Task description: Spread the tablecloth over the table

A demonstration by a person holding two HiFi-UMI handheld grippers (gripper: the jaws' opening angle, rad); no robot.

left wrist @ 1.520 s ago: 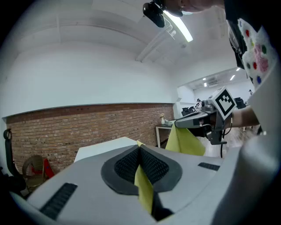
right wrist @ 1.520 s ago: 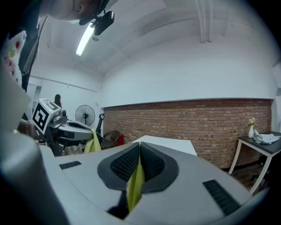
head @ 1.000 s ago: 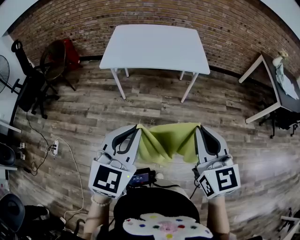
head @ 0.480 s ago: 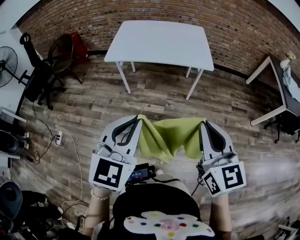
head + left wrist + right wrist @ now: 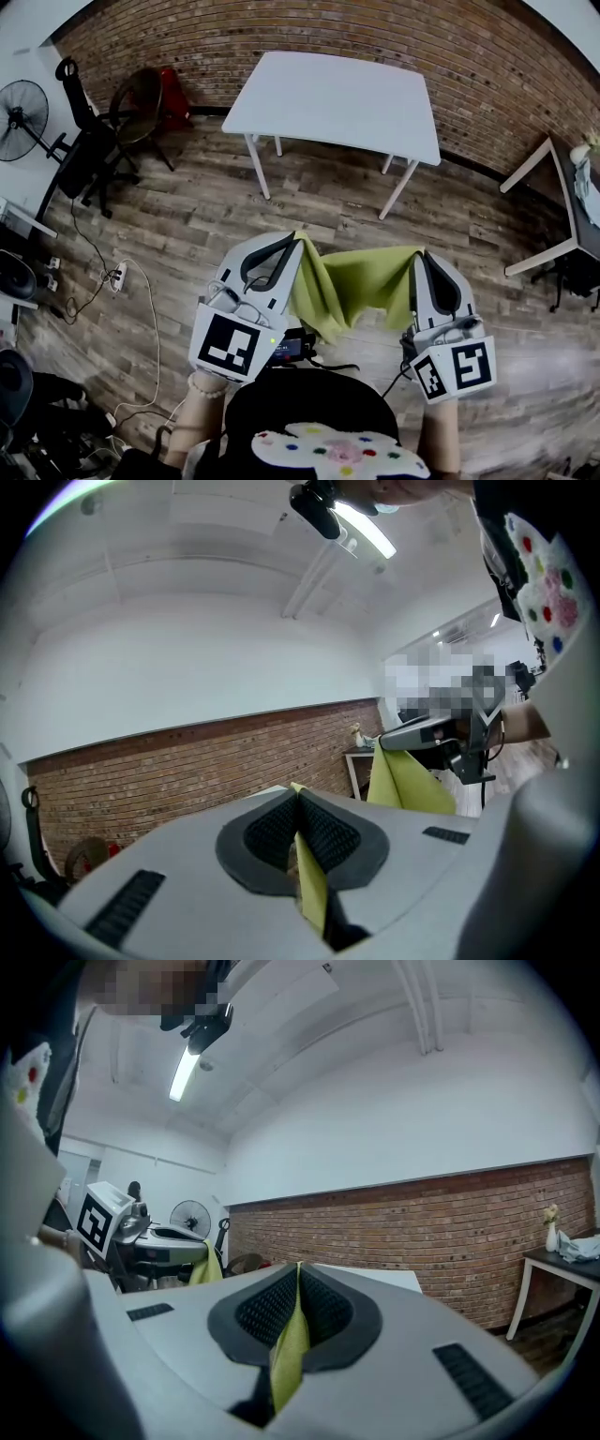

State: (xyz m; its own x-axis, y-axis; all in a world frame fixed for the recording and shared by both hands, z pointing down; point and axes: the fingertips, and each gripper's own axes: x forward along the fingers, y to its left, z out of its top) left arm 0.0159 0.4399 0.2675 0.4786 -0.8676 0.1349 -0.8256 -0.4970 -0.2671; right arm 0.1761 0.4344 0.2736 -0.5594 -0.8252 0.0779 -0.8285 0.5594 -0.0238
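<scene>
A yellow-green tablecloth [image 5: 352, 281] hangs in a sagging fold between my two grippers, above the wooden floor. My left gripper [image 5: 298, 236] is shut on its left corner, and the cloth edge [image 5: 309, 883] shows pinched between the ribbed pads. My right gripper [image 5: 421, 255] is shut on the right corner, with a strip of cloth [image 5: 289, 1349] squeezed between its pads. The white table [image 5: 337, 98] stands bare ahead of me, against the brick wall, some way beyond the cloth. Both grippers point roughly level toward it.
A dark office chair [image 5: 89, 155], a round brown stool [image 5: 141, 98] and a fan [image 5: 21, 111] stand at the left. A second table [image 5: 562, 202] sits at the right edge. A power strip and cables [image 5: 117, 277] lie on the floor left of me.
The table and floor have shifted right and down in the head view while both grippers carry the cloth along. The grips have not changed.
</scene>
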